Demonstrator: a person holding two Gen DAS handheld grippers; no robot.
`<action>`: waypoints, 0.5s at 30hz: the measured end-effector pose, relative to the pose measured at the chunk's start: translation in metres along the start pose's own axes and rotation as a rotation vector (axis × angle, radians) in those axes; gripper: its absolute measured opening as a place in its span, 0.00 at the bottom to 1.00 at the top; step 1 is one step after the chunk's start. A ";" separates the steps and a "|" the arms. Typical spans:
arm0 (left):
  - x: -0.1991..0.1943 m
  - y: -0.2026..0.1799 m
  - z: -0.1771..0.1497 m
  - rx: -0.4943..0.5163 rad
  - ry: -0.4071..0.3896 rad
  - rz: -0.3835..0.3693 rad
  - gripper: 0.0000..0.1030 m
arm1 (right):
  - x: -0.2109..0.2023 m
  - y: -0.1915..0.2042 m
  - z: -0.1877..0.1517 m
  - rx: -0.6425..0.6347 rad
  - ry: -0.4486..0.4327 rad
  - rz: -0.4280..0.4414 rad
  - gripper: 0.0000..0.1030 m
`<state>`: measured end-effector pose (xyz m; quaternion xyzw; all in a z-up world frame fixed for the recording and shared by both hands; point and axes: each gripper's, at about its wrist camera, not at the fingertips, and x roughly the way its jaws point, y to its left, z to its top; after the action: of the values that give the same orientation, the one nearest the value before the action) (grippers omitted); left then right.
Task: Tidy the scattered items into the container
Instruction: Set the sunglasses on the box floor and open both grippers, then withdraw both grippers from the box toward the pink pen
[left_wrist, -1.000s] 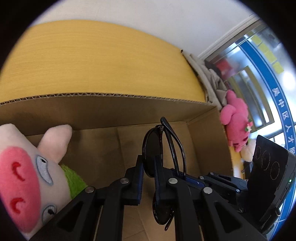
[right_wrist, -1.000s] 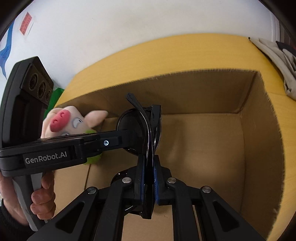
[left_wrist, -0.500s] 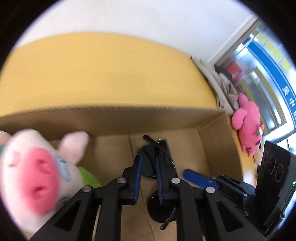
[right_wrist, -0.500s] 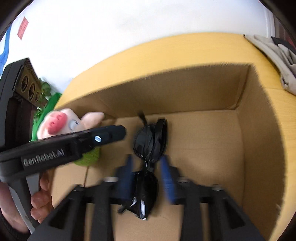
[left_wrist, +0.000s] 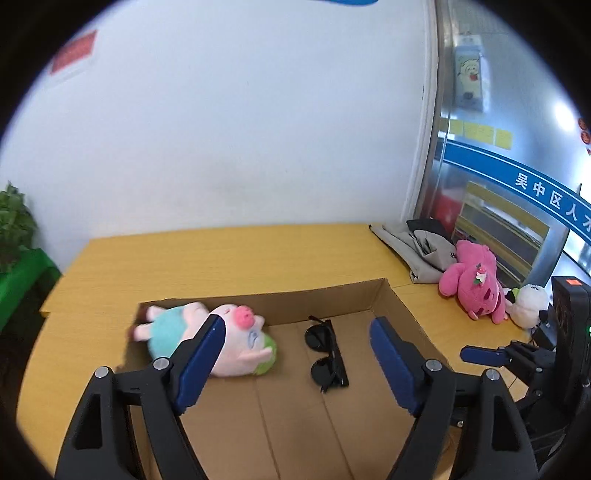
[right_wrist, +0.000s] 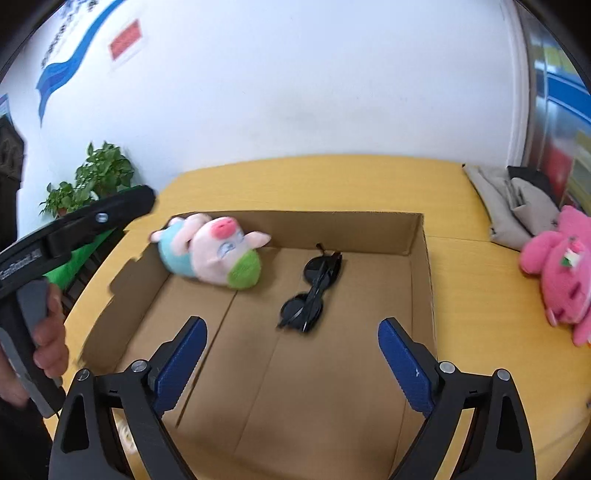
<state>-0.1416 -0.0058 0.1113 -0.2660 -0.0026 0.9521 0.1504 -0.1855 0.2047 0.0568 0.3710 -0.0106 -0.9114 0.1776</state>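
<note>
At right of the right wrist frame, outside the brown cardboard box (right_wrist: 419, 258), the pink plush toy (right_wrist: 557, 269) lies on the yellow desk (right_wrist: 476, 310), nearer the right gripper (right_wrist: 291, 365); both grippers' jaws, just opened, stand released and empty, left gripper (left_wrist: 295, 354) included.

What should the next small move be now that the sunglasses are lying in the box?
Probably swing the right hand-held gripper, open and empty, toward the pink plush on the table. The sunglasses and pig plush already lie in the cardboard box.
</note>
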 end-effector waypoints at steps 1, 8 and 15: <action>-0.016 -0.002 -0.009 0.003 -0.014 0.017 0.78 | -0.009 0.005 -0.008 -0.006 -0.007 -0.005 0.94; -0.084 -0.021 -0.055 0.001 -0.050 0.077 0.78 | -0.063 0.030 -0.054 -0.068 -0.051 -0.071 0.94; -0.115 -0.042 -0.078 0.014 -0.035 0.026 0.78 | -0.089 0.045 -0.071 -0.091 -0.060 -0.071 0.94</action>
<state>0.0037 -0.0045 0.1057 -0.2485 0.0047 0.9585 0.1399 -0.0640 0.2004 0.0718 0.3350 0.0387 -0.9275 0.1613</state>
